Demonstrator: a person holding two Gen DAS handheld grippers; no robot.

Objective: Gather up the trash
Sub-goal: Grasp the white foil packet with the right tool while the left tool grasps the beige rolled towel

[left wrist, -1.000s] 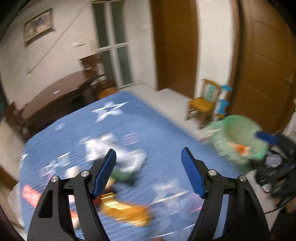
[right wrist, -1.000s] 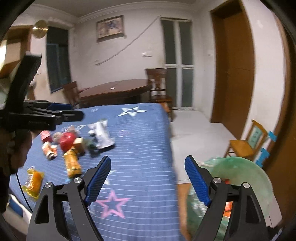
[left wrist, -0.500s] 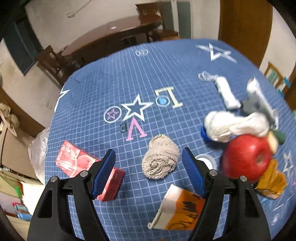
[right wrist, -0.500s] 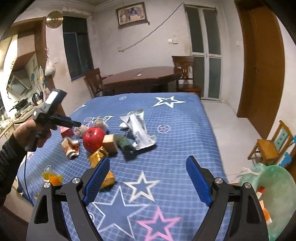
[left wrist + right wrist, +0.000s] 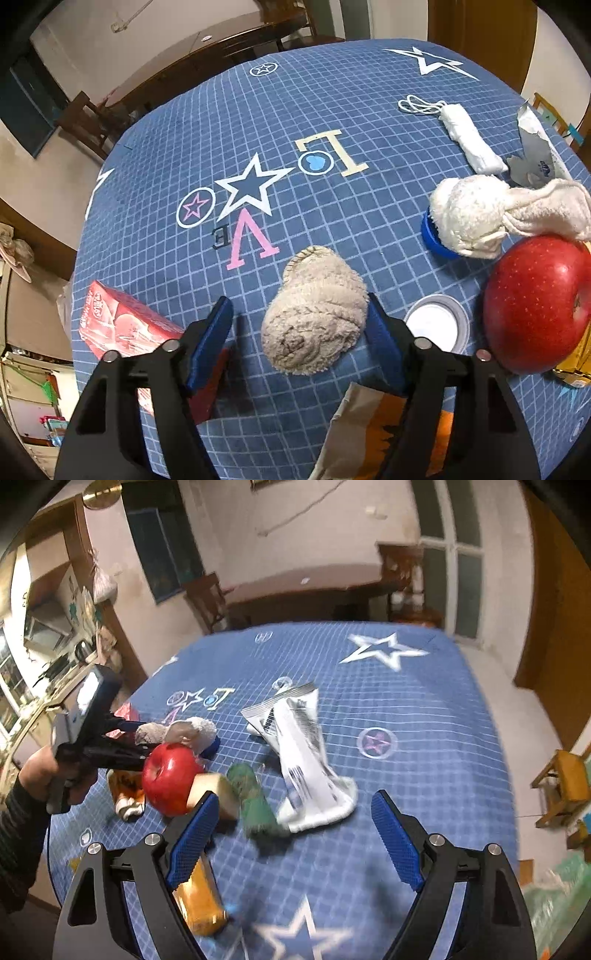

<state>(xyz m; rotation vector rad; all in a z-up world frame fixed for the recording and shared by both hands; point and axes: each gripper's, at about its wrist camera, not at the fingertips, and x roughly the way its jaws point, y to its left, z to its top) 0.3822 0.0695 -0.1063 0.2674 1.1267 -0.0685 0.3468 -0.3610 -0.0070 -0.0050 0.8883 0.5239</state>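
A beige rolled sock (image 5: 314, 314) lies on the blue cloth (image 5: 332, 122) between our left gripper's (image 5: 299, 332) pads, which have just been closing; one pad touches it, the other stands just clear. Our right gripper (image 5: 291, 834) hangs spread and empty above the green roll (image 5: 255, 805), near the apple (image 5: 170, 779).

On the worktop (image 5: 332, 110), a rolled sock (image 5: 314, 314) lay between a carton (image 5: 122, 325) at left and a lid (image 5: 436, 325) at right; an apple (image 5: 535, 306) sat beyond the lid.
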